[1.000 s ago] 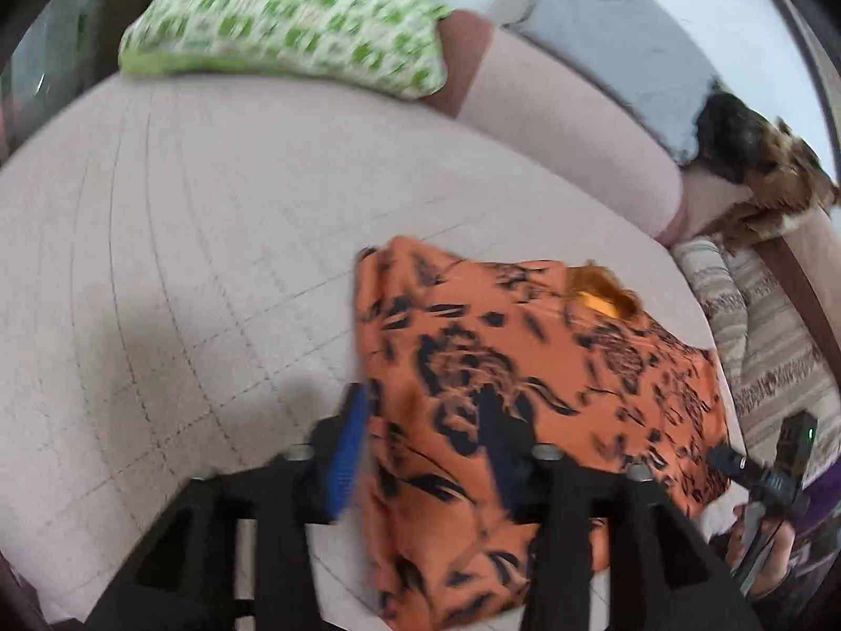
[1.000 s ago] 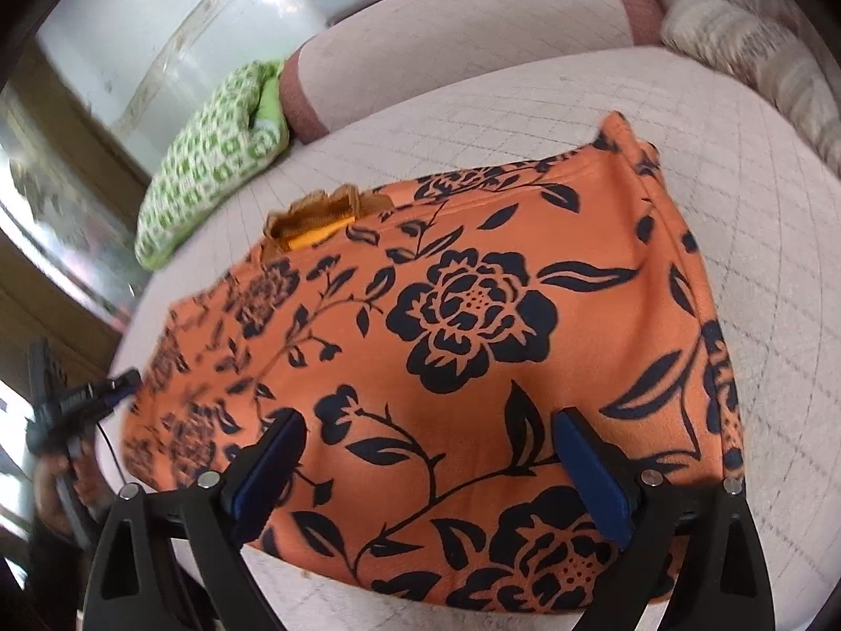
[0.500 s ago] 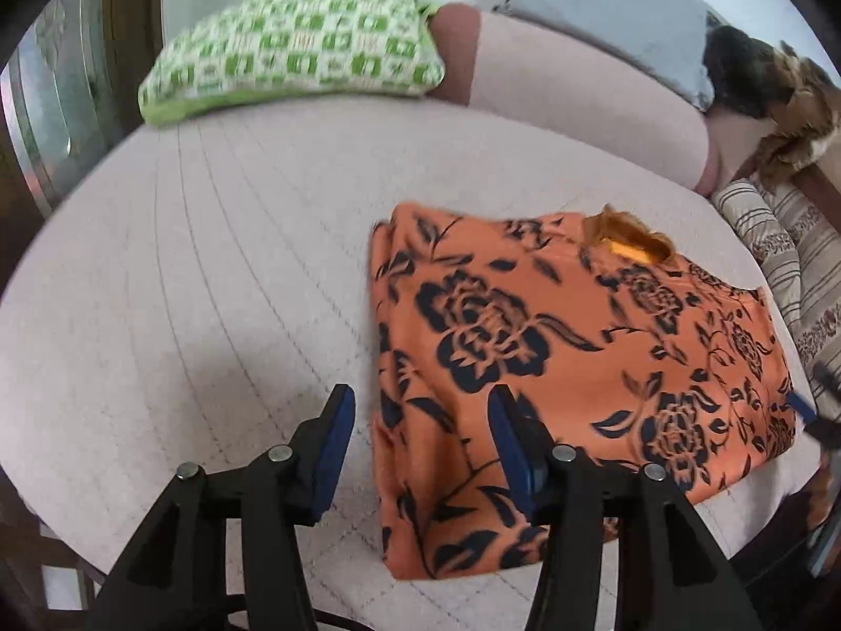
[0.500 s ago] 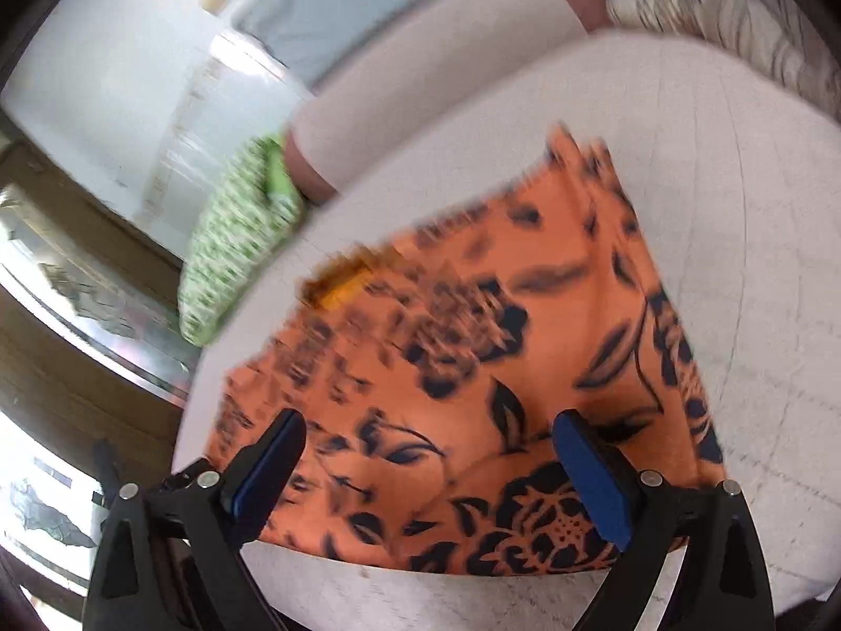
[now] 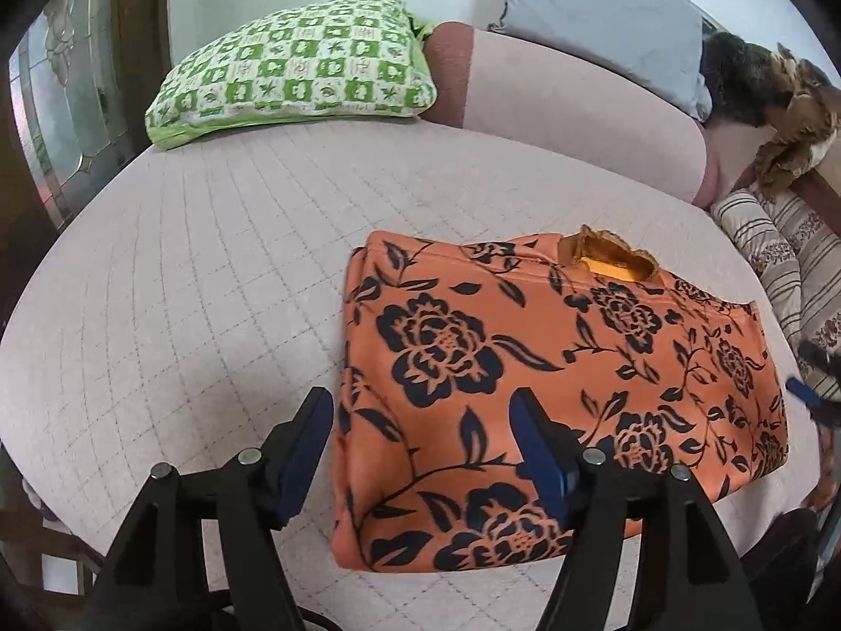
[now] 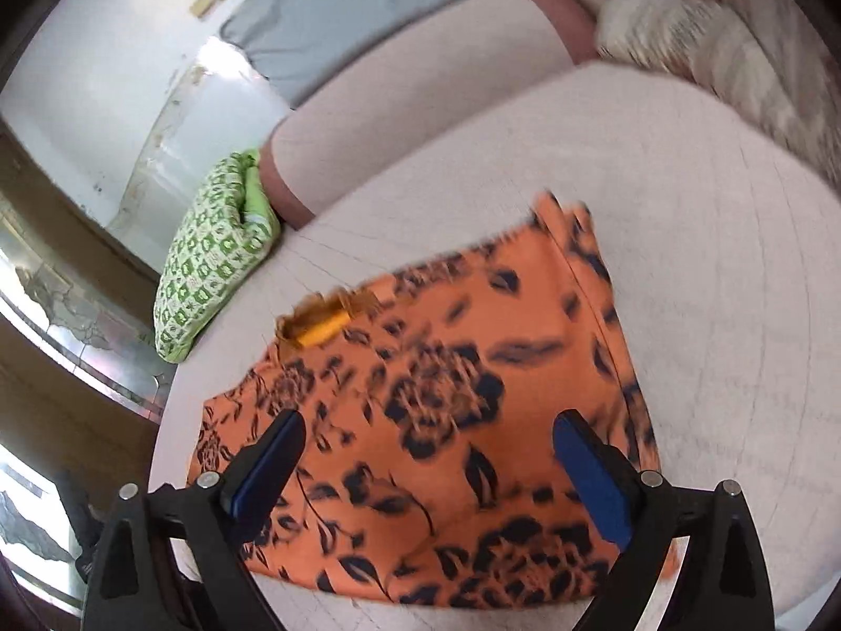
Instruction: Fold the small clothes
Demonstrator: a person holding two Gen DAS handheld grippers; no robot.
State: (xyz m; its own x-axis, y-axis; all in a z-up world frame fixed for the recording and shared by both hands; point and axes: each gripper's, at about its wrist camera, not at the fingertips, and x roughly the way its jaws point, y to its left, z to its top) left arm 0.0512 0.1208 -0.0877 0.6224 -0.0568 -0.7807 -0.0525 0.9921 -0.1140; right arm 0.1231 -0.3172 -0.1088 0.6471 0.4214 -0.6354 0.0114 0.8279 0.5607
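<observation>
Both grippers have backed away from the folded garment [image 5: 552, 368], left gripper [image 5: 420, 452] and right gripper [image 6: 428, 465] with jaws spread and empty, cloth lying flat on the bed [image 5: 184, 289] ahead of and beneath them, so this fold looks finished.

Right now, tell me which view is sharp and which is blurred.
Left wrist view: sharp, the orange floral garment crisp, edges bowed by fisheye. Right wrist view: motion-blurred, the garment's print smeared, the green checked pillow softer too.
</observation>
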